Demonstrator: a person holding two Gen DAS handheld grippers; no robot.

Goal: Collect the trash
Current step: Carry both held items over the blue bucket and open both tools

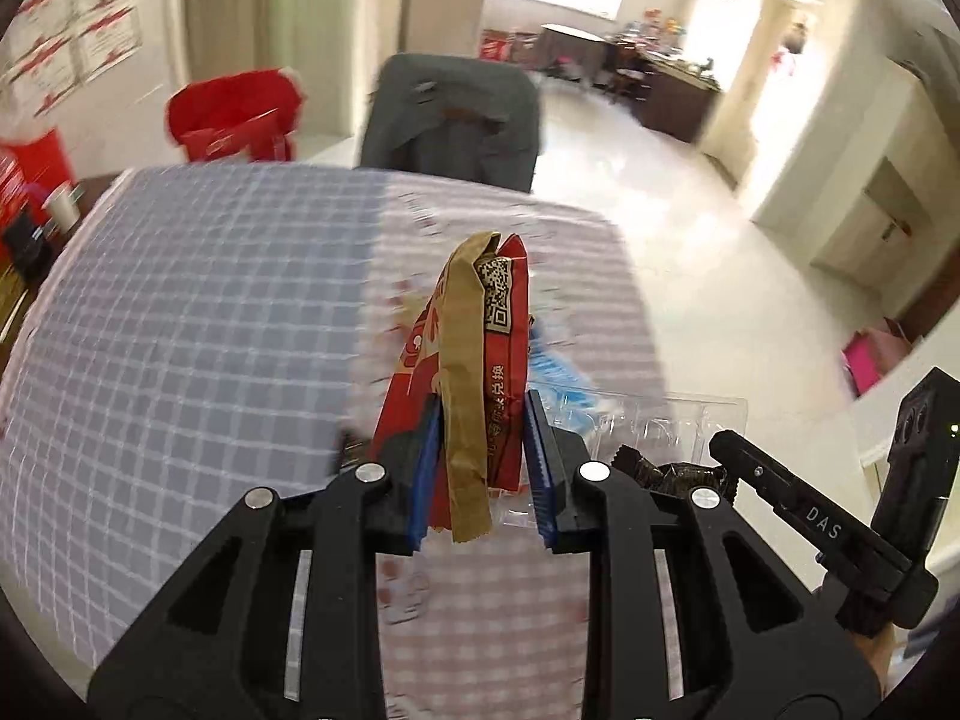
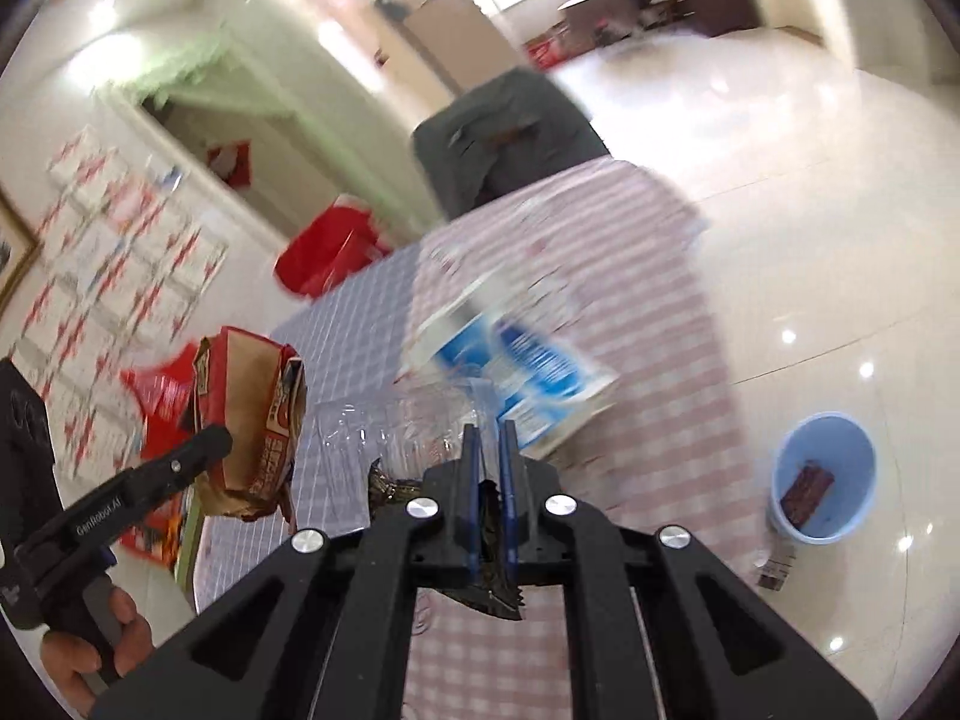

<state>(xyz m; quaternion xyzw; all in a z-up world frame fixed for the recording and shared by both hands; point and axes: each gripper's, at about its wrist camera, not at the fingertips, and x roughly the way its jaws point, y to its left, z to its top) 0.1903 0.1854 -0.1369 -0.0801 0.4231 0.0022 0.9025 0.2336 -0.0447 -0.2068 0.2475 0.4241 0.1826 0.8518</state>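
The left gripper [image 1: 480,468] has its blue pads pressed from both sides onto a crumpled red and tan snack wrapper [image 1: 474,360], which stands up out of the jaws and hangs a little below them. Just right of it, the right gripper [image 2: 489,504] has its jaws nearly together, pinching a dark, shiny wrapper [image 2: 489,576] whose jagged end pokes out behind the pads and whose other end sticks out to their left.

Beyond both sets of jaws lies the table under a checked cloth [image 1: 180,330], blue-and-white to the left and pink-and-white to the right. On it, just ahead of the right jaws, sits a clear plastic tray [image 2: 384,426]; whether anything lies in it cannot be told. Past the tray is a blurred blue and white package [image 2: 528,372].

Down on the floor, well to the right of the right jaws, stands a light blue bin [image 2: 804,516] with one dark reddish wrapper [image 2: 807,489] lying in it. A small scrap [image 2: 774,570] lies on the tiles just beside the bin.

Farther off, behind the table's far edge, is a grey chair [image 1: 456,114], and a red bag [image 1: 240,114] to its left.
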